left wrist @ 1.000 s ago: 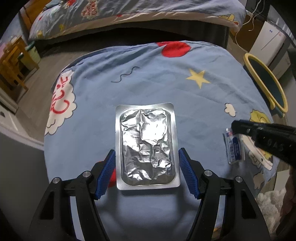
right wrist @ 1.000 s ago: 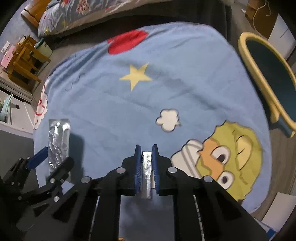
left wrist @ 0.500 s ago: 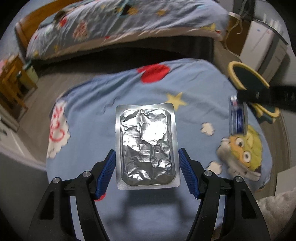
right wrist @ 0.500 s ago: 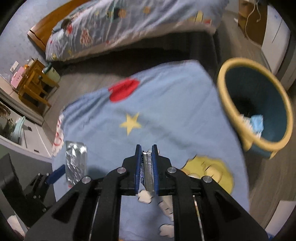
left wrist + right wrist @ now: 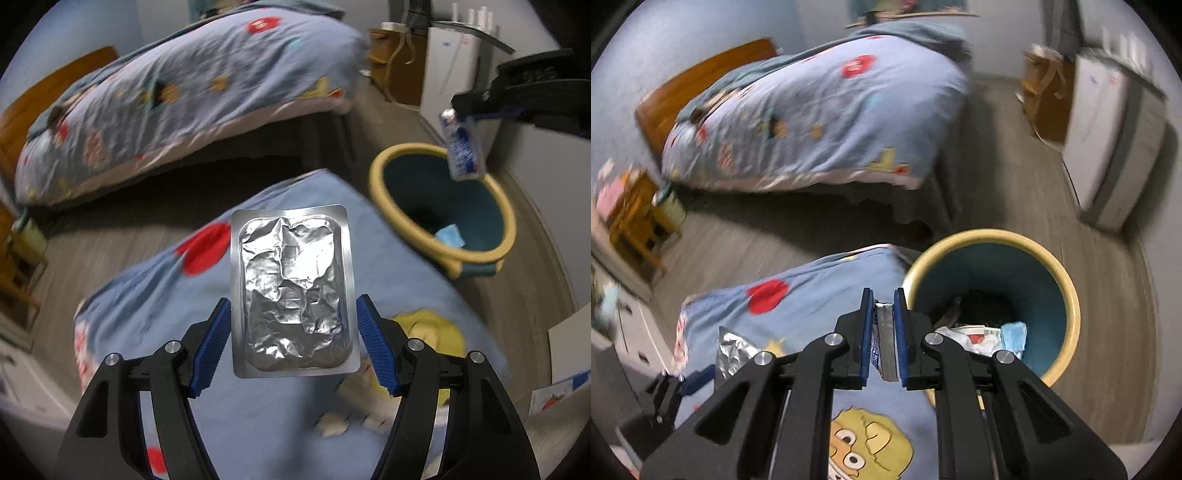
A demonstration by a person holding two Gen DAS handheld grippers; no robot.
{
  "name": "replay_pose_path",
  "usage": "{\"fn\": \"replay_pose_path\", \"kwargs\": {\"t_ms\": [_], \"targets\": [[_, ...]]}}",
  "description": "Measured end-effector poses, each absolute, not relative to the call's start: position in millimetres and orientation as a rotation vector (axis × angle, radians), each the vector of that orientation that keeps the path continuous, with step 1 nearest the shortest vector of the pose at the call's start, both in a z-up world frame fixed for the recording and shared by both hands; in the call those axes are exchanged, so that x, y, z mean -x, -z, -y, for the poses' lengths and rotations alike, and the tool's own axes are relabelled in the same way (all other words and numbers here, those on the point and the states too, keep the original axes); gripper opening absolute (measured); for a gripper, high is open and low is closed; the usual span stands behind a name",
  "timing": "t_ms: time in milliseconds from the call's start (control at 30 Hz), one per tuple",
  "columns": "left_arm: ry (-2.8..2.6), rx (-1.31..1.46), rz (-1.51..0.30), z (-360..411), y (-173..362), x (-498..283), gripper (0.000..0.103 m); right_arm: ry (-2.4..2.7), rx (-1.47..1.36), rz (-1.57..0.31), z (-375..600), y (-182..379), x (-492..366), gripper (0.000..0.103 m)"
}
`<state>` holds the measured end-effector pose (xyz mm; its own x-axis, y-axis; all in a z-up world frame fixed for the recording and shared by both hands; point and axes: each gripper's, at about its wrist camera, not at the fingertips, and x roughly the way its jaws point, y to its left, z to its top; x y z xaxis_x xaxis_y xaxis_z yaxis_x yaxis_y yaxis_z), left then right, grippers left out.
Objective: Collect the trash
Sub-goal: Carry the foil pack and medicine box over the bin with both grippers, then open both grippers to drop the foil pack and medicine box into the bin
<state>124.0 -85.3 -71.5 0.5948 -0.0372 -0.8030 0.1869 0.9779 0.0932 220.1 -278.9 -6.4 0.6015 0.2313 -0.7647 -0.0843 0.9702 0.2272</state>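
Note:
My left gripper point(image 5: 293, 336) is shut on a crumpled silver foil packet point(image 5: 293, 291) and holds it in the air above the blue cartoon blanket point(image 5: 155, 306). My right gripper point(image 5: 884, 325) is shut on a small silver and blue wrapper point(image 5: 884, 339); in the left wrist view that wrapper point(image 5: 463, 147) hangs over the rim of the yellow-rimmed blue trash bin point(image 5: 380, 173). The bin point(image 5: 1067, 295) stands on the floor right of the blanket and holds white, red and blue scraps point(image 5: 993, 334). The foil packet also shows in the right wrist view point(image 5: 733, 350).
A bed with a blue patterned duvet point(image 5: 820, 110) lies behind. A white appliance point(image 5: 1108, 140) and a cardboard box point(image 5: 1045, 96) stand at the back right. A wooden stool point(image 5: 635, 214) is at left. Grey floor point(image 5: 1004, 177) surrounds the bin.
Both grippers have risen and swung right toward the bin, each still holding its piece. The right gripper's wrapper is now over the bin's rim.

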Motion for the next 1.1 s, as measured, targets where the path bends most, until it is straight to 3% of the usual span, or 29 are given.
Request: {"fn": "replay_pose_path", "kwargs": {"t_ms": [533, 900, 967, 1033, 1100], "targets": [[0.337, -0.195, -0.843, 210, 65, -205, 0.069, -0.043, -0.231, -0.942, 394, 49, -262, 0.011], [0.358, -0.213, -0.895, 238, 96, -240, 0.069, -0.031, -0.340, -0.998, 420, 81, -271, 0.011], [0.353, -0.210, -0.899, 240, 100, -246, 0.070, -0.031, -0.358, -0.998, 421, 83, -272, 0.016], [0.345, -0.195, -0.891, 238, 101, -248, 0.080, -0.022, -0.360, -0.989, 422, 81, -273, 0.036], [0.346, -0.170, -0.887, 235, 100, -251, 0.082, -0.020, -0.358, -0.981, 423, 79, -273, 0.040]]}}
